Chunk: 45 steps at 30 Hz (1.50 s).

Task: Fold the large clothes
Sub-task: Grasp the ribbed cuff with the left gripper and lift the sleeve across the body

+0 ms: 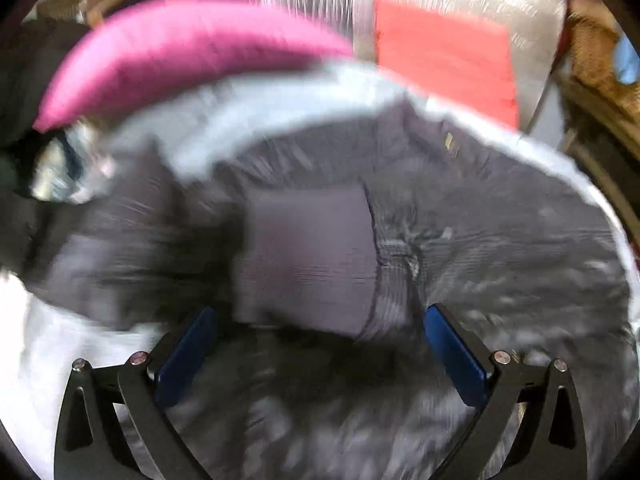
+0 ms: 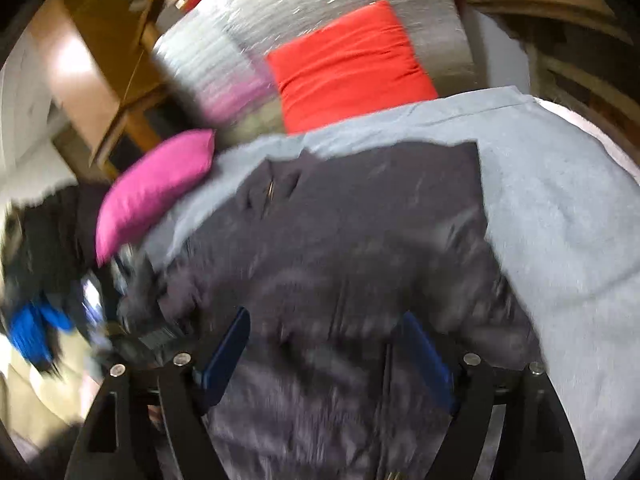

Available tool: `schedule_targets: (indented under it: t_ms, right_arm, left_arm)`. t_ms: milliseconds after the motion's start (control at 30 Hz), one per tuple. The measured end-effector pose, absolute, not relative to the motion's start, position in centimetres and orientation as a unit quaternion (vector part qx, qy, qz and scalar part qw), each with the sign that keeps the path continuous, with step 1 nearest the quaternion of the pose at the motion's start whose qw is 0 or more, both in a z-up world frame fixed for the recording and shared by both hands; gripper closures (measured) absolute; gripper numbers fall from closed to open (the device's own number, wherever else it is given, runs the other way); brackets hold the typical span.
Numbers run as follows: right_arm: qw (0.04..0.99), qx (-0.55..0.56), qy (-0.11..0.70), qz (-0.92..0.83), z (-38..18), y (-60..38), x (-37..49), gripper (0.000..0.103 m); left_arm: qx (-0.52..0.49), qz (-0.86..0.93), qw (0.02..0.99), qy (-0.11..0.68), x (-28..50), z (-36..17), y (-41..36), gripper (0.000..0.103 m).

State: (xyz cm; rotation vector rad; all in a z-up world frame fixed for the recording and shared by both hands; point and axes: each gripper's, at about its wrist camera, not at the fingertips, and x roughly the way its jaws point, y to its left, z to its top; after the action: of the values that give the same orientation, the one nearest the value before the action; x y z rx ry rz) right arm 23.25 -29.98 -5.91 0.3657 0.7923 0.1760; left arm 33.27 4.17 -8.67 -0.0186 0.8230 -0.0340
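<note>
1. Left wrist view: the left gripper (image 1: pixel 320 344) hangs over a dark grey jacket (image 1: pixel 460 220) spread on a pale blue sheet (image 1: pixel 248 112). Its jaws stand wide apart, and a smooth flap of the jacket (image 1: pixel 308 256) lies between and just ahead of them; no pad visibly presses on cloth, though blur makes this hard to read.
2. Right wrist view: the right gripper (image 2: pixel 328 356) also stands open over the same jacket (image 2: pixel 360 220), nothing pinched between its blue pads (image 2: pixel 226 356).
3. The jacket's long axis seems to run away from both grippers, toward the red cushion (image 2: pixel 344 68). The flap sits nearest the left gripper, so that hand looks better placed for the next fold.
4. A pink pillow (image 2: pixel 156 192) rests on the sheet's left edge, just beside the jacket's far corner; a heap of dark clothes (image 2: pixel 44 240) lies further left. Neither blocks the jacket's middle.
</note>
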Motion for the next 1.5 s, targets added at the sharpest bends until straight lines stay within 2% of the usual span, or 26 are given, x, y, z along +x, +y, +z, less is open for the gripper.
schedule_targets:
  t_ms: [100,233,300,400,467,667,700,733,767,800,833,933,1100,1200,1333,1500]
  right_arm:
    - [0.905,0.127,0.394,0.101,-7.0,-26.4,21.8,0.021]
    - [0.909,0.033,0.399,0.119,-9.1,-22.2,20.9,0.021]
    - [0.901,0.024,0.418,0.116,-11.1,-21.7,21.3,0.021]
    - [0.9,0.029,0.419,0.117,-12.0,-21.7,21.7,0.016]
    - [0.899,0.021,0.421,0.121,-12.2,-21.4,21.8,0.011]
    - [0.899,0.018,0.421,0.123,-12.3,-21.3,21.5,0.007]
    - [0.899,0.018,0.42,0.123,-12.3,-21.2,21.6,0.007]
    - [0.899,0.018,0.42,0.123,-12.4,-21.2,21.6,0.007]
    - [0.899,0.019,0.421,0.123,-12.3,-21.2,21.6,0.007]
    - [0.899,0.019,0.421,0.123,-12.3,-21.1,21.7,0.007]
    - [0.899,0.02,0.421,0.124,-12.3,-21.1,21.7,0.007]
    - [0.898,0.022,0.42,0.125,-12.3,-21.2,21.7,0.007]
    - [0.899,0.024,0.42,0.125,-12.3,-21.2,21.6,0.007]
    - [0.899,0.025,0.419,0.125,-12.3,-21.2,21.6,0.007]
    - [0.899,0.031,0.418,0.128,-12.3,-21.3,21.6,0.007]
    - [0.898,0.044,0.416,0.134,-12.3,-21.6,21.6,0.007]
  left_arm:
    - [-0.009,0.007,0.937,0.349,29.3,-5.5,9.0,0.0]
    - [-0.027,0.123,0.939,0.32,27.5,-3.5,19.2,0.0]
    - [-0.044,0.186,0.928,0.319,27.6,-3.6,24.5,0.0]
    - [-0.064,0.259,0.908,0.324,29.1,-4.1,31.4,0.0]
    - [-0.054,0.284,0.899,0.328,30.6,-4.7,34.0,0.0]
    - [0.011,0.291,0.885,0.363,36.5,-6.8,34.6,0.0]
    - [0.011,0.295,0.878,0.377,37.5,-7.6,35.1,0.008]
    - [0.01,0.299,0.873,0.387,37.8,-7.9,35.6,0.021]
    - [0.001,0.299,0.863,0.407,38.4,-8.5,36.3,0.075]
    - [-0.027,0.287,0.856,0.43,38.7,-8.8,37.1,0.093]
    - [-0.049,0.282,0.858,0.426,38.6,-8.4,37.6,0.092]
    - [-0.039,0.269,0.874,0.403,37.4,-6.1,36.4,0.093]
    - [0.007,0.201,0.926,0.318,34.1,2.3,30.0,0.093]
    - [0.025,0.14,0.956,0.256,32.5,8.9,23.4,0.093]
    - [0.025,0.044,0.976,0.213,31.7,14.5,13.5,0.093]
    - [0.031,-0.075,0.974,0.21,31.1,16.5,0.2,0.091]
